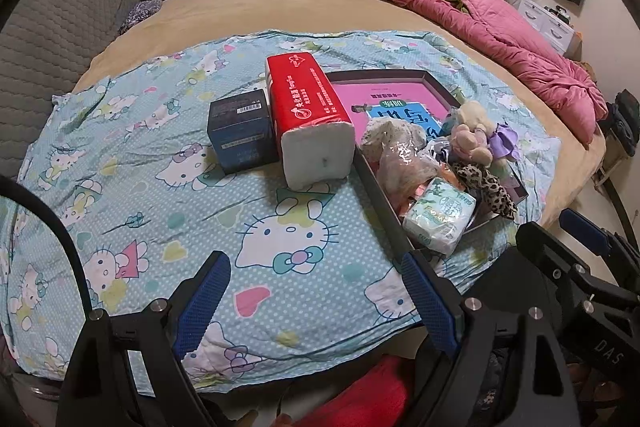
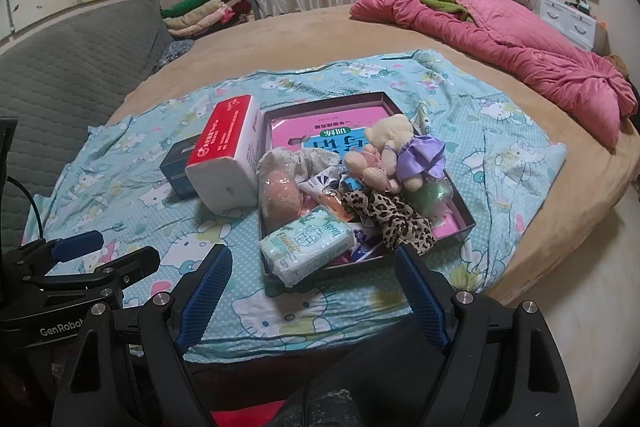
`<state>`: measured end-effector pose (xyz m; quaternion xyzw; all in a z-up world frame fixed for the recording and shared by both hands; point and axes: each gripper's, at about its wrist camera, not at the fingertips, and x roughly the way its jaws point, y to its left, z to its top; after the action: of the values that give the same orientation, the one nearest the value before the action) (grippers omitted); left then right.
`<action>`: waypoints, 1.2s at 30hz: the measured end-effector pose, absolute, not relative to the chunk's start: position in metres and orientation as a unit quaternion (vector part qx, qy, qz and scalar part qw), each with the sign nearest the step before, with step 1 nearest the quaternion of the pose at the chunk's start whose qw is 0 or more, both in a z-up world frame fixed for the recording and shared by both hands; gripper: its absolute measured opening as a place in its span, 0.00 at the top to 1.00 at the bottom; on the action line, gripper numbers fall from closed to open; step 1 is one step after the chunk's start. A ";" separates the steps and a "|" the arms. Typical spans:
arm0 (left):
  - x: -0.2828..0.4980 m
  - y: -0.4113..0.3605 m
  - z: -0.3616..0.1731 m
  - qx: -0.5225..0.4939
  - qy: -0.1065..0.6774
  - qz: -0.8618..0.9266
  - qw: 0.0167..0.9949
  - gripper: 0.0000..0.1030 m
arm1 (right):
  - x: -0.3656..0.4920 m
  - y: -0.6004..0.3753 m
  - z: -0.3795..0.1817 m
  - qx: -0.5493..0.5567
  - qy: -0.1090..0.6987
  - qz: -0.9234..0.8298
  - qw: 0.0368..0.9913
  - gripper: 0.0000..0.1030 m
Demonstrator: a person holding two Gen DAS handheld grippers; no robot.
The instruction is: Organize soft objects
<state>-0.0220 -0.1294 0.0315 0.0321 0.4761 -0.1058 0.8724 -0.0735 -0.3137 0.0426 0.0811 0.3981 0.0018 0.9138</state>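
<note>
The left gripper (image 1: pixel 316 301) is spread wide, its two blue-padded fingers (image 1: pixel 202 301) well apart with nothing between them. The right gripper (image 2: pixel 312 297) is likewise wide apart and empty, blue pads facing each other. The two sit side by side, each visible at the edge of the other's view.
</note>
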 end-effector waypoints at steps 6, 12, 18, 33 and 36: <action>-0.022 -0.129 0.032 0.032 0.476 -0.105 0.872 0.16 | -0.074 -0.314 0.043 0.081 0.398 0.002 0.914 0.18; -0.022 -0.129 0.031 0.032 0.476 -0.105 0.872 0.16 | -0.074 -0.314 0.043 0.081 0.399 0.002 0.914 0.18; -0.022 -0.128 0.032 0.032 0.476 -0.103 0.873 0.16 | -0.074 -0.314 0.042 0.082 0.399 0.001 0.913 0.18; -0.021 -0.126 0.034 0.031 0.476 -0.100 0.873 0.16 | -0.074 -0.315 0.043 0.082 0.399 0.001 0.913 0.18; -0.021 -0.126 0.034 0.031 0.475 -0.101 0.874 0.16 | -0.074 -0.315 0.043 0.081 0.399 0.002 0.913 0.18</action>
<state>-0.0212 -0.1257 0.0344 0.0314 0.4746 -0.1007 0.8738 -0.0739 -0.3145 0.0431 0.0814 0.3990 0.0017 0.9133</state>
